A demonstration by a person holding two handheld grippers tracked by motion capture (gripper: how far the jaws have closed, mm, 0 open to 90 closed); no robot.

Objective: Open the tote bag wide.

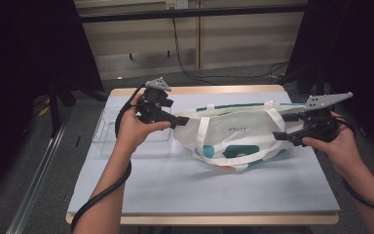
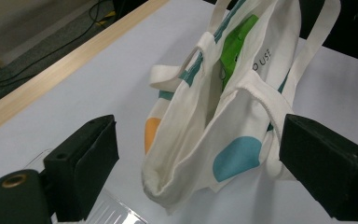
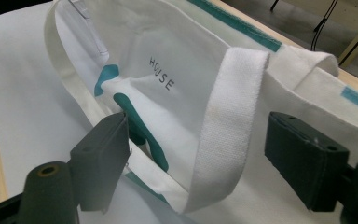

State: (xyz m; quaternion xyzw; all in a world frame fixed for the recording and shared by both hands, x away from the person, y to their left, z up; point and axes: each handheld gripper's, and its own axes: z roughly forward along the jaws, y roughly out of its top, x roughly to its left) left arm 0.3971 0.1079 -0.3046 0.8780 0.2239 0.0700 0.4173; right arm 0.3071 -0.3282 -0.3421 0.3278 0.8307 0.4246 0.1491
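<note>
The table [image 1: 253,185] carries a white tote bag [image 1: 233,134] lying on its side across the middle, its mouth turned toward the far edge, with a clear plastic tray [image 1: 108,141] just beside it on the left. The work in hand looks like getting hold of the bag at both ends so it can be opened or lifted. The left gripper [image 1: 179,120] sits at the bag's left end with its jaws wide; in the left gripper view the corner of the bag lies between them but the pads stand clear of the cloth. The right gripper [image 1: 280,127] is at the right end, jaws also spread wide, and in the right gripper view a white strap [image 3: 230,126] runs up between them untouched. To do this well, each hand should move forward until cloth sits deep between the pads before closing, because a shallow bite on soft canvas is likely to slip. The right should take the strap flat across its width, near where it joins the bag, or the hem beside it. The left should pinch one layer of the hem, not both, if the aim is to open the mouth; whether its jaws now bracket one layer or two is hard to tell from here. Something green [image 2: 233,46] shows inside, so lift evenly.
</note>
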